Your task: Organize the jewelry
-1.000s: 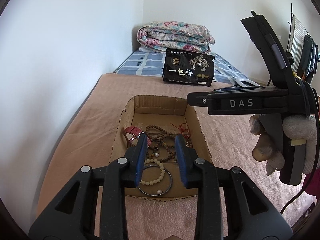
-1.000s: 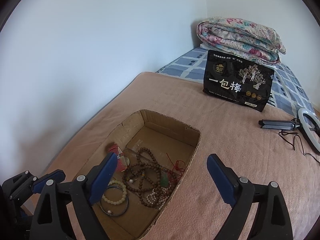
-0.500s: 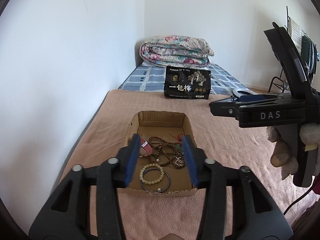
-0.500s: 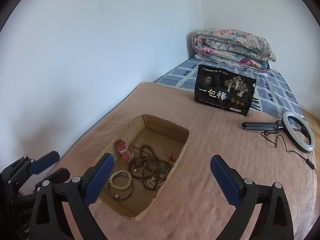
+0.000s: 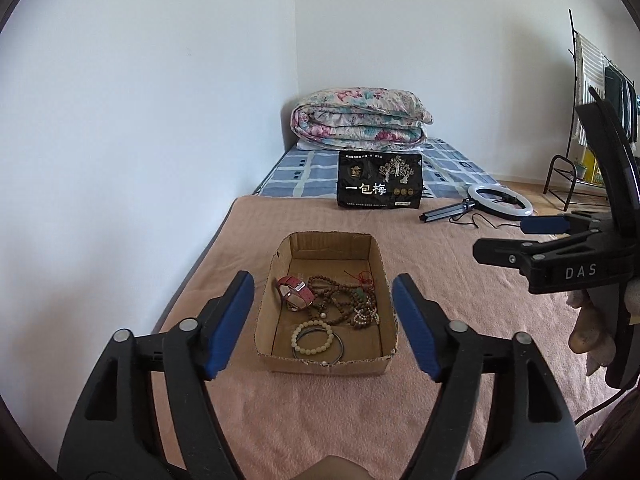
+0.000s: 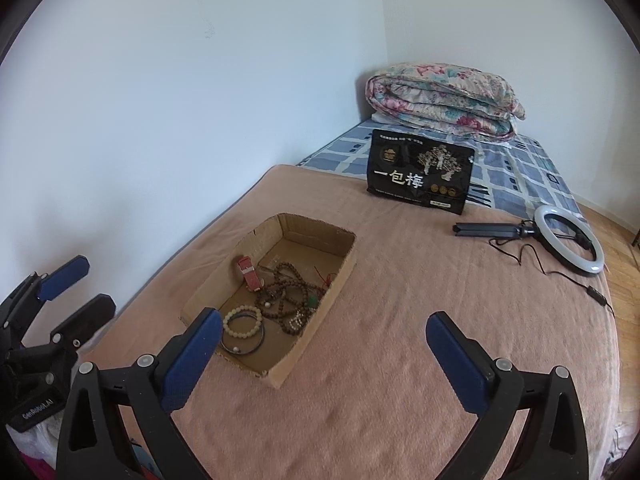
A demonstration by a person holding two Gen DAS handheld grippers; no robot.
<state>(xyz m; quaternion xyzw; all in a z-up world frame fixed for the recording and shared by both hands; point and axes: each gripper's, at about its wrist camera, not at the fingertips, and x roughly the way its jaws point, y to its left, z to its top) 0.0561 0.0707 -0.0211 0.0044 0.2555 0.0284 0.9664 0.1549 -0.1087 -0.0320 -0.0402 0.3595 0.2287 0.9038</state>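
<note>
Pink blanket (image 5: 460, 280) shows more now, since both grippers have pulled back from the box (image 5: 384, 268). Left gripper (image 5: 322, 330) has just opened with nothing between its jaws, and right gripper (image 6: 324, 360) is wide open and empty. All the beads (image 5: 344, 300), the bangle (image 5: 318, 344) and the watch (image 5: 294, 292) sit in the box, so the job looks done.

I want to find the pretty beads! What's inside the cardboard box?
Inside the cardboard box lie a red watch, tangled brown bead strings, a cream bead bracelet and a thin metal bangle. What's beneath the bead tangle is covered.
</note>
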